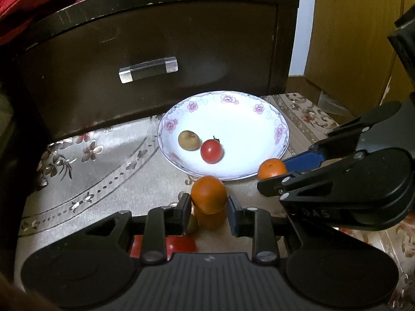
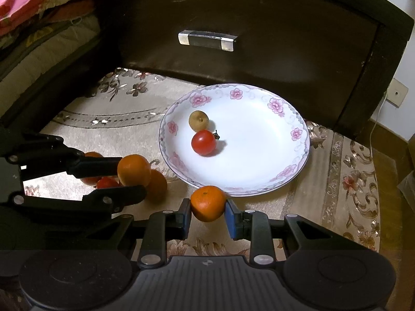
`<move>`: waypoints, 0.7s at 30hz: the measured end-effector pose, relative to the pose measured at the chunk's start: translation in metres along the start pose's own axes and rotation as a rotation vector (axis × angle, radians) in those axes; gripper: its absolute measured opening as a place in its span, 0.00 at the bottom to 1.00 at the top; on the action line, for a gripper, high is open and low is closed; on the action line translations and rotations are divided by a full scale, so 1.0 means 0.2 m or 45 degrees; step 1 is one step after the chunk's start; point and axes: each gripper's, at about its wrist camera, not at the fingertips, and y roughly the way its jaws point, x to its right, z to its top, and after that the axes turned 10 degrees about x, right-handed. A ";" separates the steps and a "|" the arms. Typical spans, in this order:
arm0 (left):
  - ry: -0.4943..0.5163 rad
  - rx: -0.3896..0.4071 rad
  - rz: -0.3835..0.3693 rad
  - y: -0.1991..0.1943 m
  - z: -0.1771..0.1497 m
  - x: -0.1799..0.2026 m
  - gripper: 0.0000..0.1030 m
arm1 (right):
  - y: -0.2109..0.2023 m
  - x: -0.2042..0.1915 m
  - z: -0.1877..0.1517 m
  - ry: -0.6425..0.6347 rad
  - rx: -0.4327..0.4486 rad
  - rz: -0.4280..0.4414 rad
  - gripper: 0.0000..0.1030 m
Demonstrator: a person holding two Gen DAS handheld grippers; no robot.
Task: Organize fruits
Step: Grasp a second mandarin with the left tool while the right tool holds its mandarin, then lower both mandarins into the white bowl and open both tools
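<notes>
A white plate [image 1: 233,108] [image 2: 259,108] with pink flowers holds a brown fruit [image 1: 189,140] [image 2: 198,120] and a red tomato [image 1: 211,150] [image 2: 203,142]. My left gripper [image 1: 209,202] [image 2: 131,173] is shut on an orange [image 1: 208,194] [image 2: 134,170], held above the cloth in front of the plate. My right gripper [image 2: 208,207] [image 1: 275,172] is shut on another orange [image 2: 208,203] [image 1: 271,168] at the plate's near rim. Below the left gripper lie another orange [image 1: 210,219] [image 2: 158,185], a red tomato [image 1: 180,243] [image 2: 106,182] and a small pale fruit [image 1: 192,224].
A dark drawer front [image 1: 155,59] [image 2: 246,33] with a clear handle [image 1: 148,69] [image 2: 207,40] stands right behind the plate. The floral cloth [image 1: 98,171] [image 2: 337,181] covers the surface. Red and pink fabrics [image 1: 33,2] [image 2: 23,2] lie at the far left.
</notes>
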 end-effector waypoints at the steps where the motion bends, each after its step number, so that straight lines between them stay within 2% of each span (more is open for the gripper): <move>1: -0.001 0.004 -0.001 0.00 0.01 0.00 0.34 | -0.01 0.00 0.00 0.000 0.005 -0.002 0.25; 6: -0.010 0.021 0.002 0.02 0.04 0.00 0.34 | -0.02 0.01 0.02 -0.013 0.047 -0.028 0.25; 21: -0.034 0.018 0.005 0.17 0.10 -0.03 0.33 | 0.10 0.10 0.06 0.035 0.065 -0.070 0.26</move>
